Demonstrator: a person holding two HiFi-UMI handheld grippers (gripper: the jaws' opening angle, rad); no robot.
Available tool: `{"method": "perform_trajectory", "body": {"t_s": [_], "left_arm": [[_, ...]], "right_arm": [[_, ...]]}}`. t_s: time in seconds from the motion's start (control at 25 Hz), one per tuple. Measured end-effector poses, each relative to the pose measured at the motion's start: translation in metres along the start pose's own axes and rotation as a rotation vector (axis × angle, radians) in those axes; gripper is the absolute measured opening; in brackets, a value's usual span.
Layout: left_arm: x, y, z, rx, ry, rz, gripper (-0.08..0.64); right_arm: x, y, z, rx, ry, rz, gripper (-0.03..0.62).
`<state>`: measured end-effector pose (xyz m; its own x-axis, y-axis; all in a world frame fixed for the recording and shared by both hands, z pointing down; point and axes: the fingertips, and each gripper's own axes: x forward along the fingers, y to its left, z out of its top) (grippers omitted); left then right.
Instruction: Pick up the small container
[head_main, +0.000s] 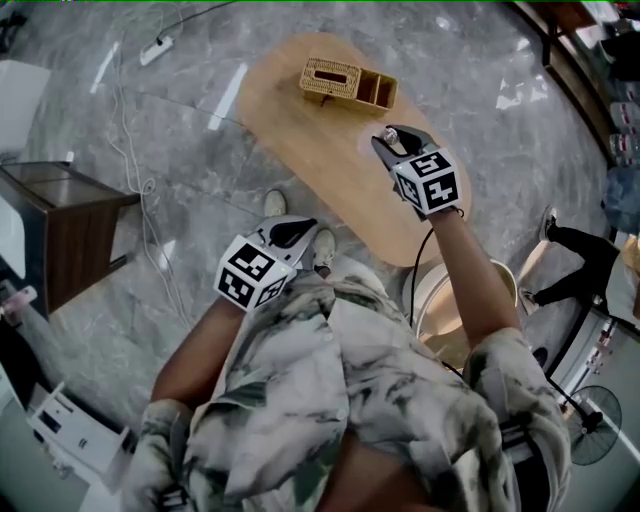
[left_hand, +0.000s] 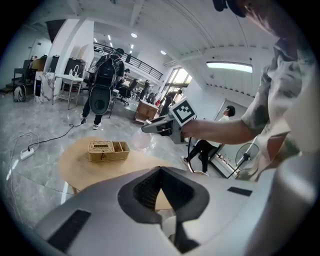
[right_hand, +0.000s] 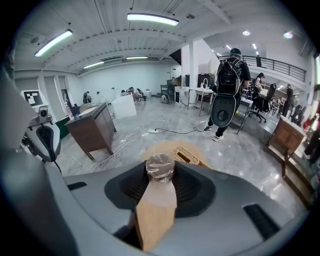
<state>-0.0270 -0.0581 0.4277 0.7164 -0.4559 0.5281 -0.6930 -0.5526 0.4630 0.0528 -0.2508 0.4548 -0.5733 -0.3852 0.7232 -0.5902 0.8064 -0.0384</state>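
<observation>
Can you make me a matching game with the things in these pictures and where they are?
Things:
1 container
2 basket
3 power strip
4 left gripper

Places or states:
A on the floor
B on the table
C holds nothing
D in the jaws of the right gripper

Pairs: 1-D, 2-B, 3-A, 4-C.

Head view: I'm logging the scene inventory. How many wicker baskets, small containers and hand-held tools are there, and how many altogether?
wicker basket: 1
small clear container, gripped in the right tool: 1
tools: 2, the right tool and the left tool
Total: 4
</observation>
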Motion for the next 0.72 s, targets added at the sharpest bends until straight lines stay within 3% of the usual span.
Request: {"method": "perform_trajectory", "body": {"t_s": [0.72], "left_arm": [[-0.015, -0.026, -0.002, 0.005, -0.037, 0.028, 0.021]], "right_arm": [[-0.053, 0.031, 0.015, -0.064, -0.021, 0.029, 0.156]]}}
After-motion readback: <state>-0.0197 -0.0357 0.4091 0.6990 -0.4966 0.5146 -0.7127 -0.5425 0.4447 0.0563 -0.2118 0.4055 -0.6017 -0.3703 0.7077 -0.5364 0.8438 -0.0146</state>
